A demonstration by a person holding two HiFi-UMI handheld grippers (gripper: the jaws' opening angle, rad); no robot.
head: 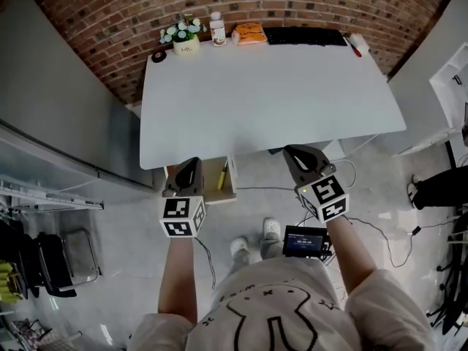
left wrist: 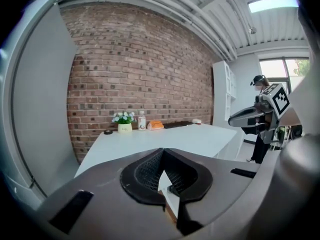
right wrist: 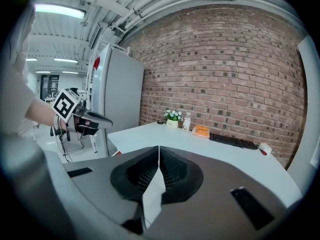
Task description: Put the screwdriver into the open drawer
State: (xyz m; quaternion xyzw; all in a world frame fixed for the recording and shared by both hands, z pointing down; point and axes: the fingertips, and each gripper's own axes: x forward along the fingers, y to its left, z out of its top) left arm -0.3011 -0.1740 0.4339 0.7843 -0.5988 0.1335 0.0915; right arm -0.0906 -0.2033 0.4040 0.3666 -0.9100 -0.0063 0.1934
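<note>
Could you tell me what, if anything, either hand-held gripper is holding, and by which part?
Nothing: the left hand-held gripper and right hand-held gripper are both shut and empty. The screwdriver lies in the drawer.

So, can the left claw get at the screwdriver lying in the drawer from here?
Probably yes: the drawer is open and the screwdriver lies uncovered beside the left claw. The claw is shut, so it must open first.
</note>
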